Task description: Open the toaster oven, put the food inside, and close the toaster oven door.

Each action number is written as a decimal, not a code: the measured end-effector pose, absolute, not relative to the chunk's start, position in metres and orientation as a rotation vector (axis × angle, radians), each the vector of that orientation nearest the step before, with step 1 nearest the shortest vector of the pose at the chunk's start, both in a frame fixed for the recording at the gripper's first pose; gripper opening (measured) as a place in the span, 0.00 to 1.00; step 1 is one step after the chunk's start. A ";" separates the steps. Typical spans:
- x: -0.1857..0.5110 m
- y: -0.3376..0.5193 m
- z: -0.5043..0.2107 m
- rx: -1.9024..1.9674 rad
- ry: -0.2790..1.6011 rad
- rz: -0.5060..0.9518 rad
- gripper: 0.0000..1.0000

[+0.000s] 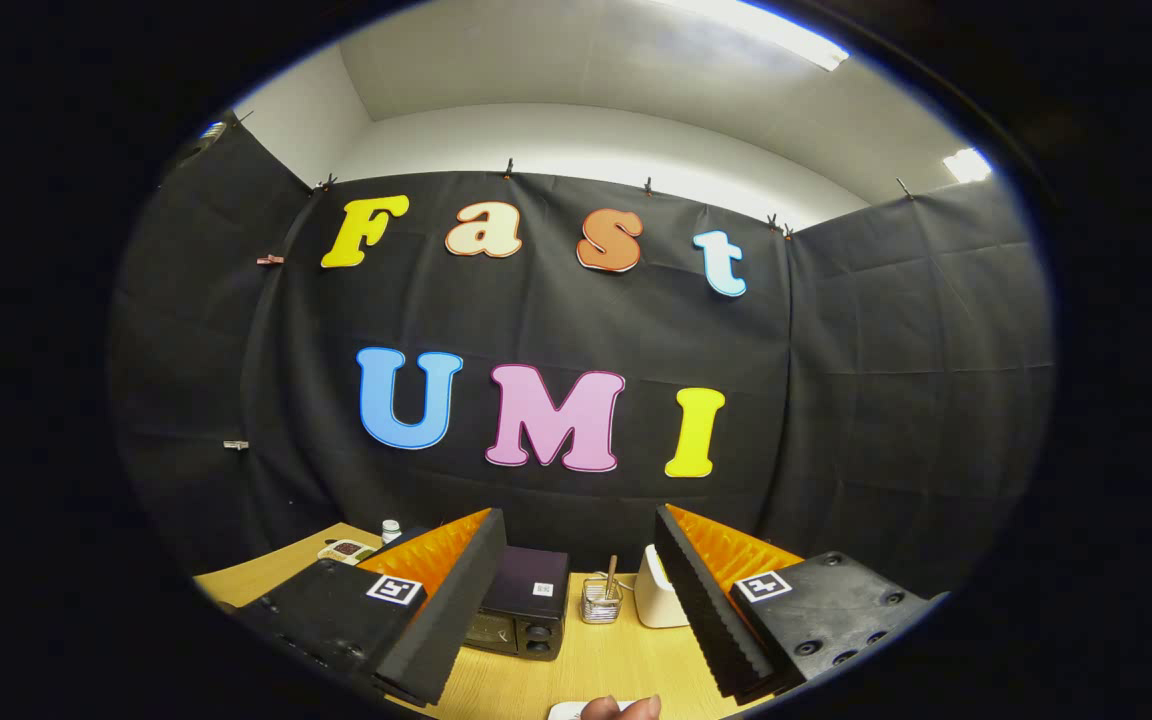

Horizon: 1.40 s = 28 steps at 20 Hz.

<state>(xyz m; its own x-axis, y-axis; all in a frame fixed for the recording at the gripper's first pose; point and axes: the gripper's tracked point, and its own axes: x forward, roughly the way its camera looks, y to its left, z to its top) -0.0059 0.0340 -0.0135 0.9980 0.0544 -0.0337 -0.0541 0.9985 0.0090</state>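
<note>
Here the fingers (576, 610) hang spread and empty above the tabletop (586, 670), the toaster oven (524, 605) between them, its door closed; approaching from this height, they could miss the door handle

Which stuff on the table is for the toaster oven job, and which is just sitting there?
For the job: toaster oven, door shut; gripper, fingers open above the table.

Just lying about: wire holder, white appliance, small jar, tray.
</note>
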 end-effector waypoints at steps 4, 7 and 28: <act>-0.003 0.047 -0.021 0.011 0.050 0.076 0.97; -0.001 0.056 -0.025 0.026 0.060 0.089 0.97; 0.051 0.198 -0.128 0.096 0.290 0.223 0.98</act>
<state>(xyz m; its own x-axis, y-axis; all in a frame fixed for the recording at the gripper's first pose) 0.0510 0.1981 -0.1276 0.9341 0.2310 -0.2723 -0.2037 0.9710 0.1252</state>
